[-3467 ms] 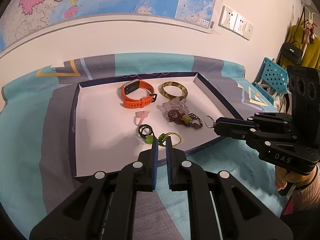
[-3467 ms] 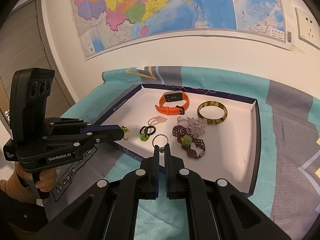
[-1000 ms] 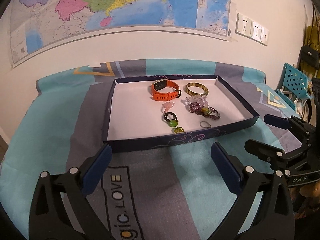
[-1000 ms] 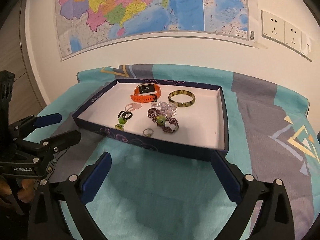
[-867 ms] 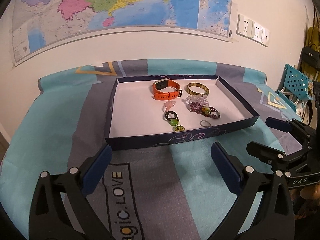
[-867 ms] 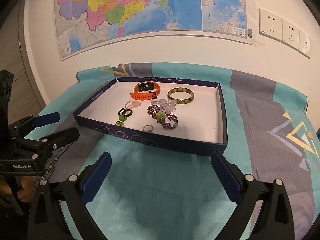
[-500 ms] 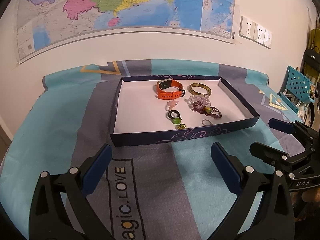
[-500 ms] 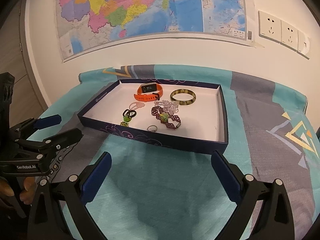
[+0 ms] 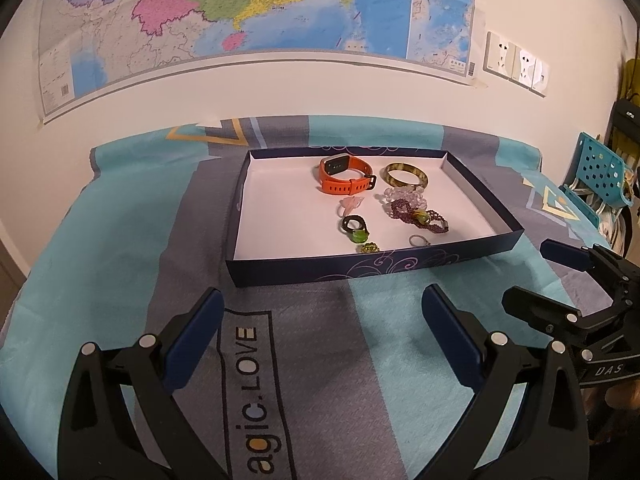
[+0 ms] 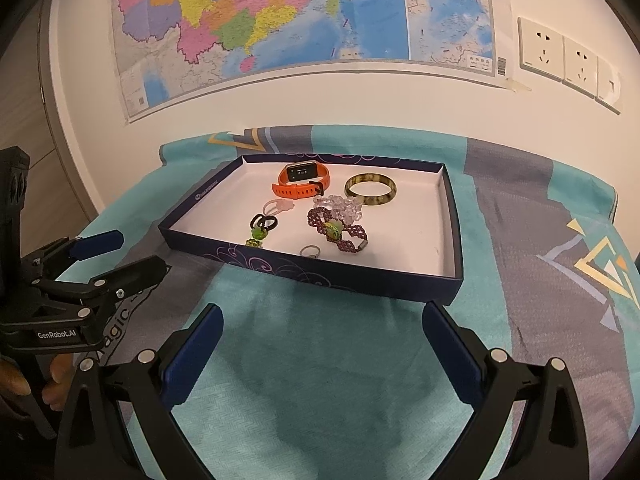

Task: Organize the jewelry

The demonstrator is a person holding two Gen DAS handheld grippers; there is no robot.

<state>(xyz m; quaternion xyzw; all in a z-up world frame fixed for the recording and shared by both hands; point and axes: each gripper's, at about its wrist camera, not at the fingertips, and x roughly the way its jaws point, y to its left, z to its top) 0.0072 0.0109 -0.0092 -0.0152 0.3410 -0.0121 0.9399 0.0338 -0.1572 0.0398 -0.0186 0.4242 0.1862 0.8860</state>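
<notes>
Both grippers back, fingers (image 9: 452,332) wide, off tray (image 9: 360,270).

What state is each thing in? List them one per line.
Left gripper: open, empty, above the cloth.
Right gripper: open, empty, above the cloth.
Dark blue shallow box tray: uncovered, flat on the cloth.
Orange rubber fitness band: buckled, on its edge in the tray.
Tortoiseshell bangle: lying flat.
Dark purple beaded bracelet: twisted, lying flat.
Small silver ring: loose, near the front wall.
</notes>
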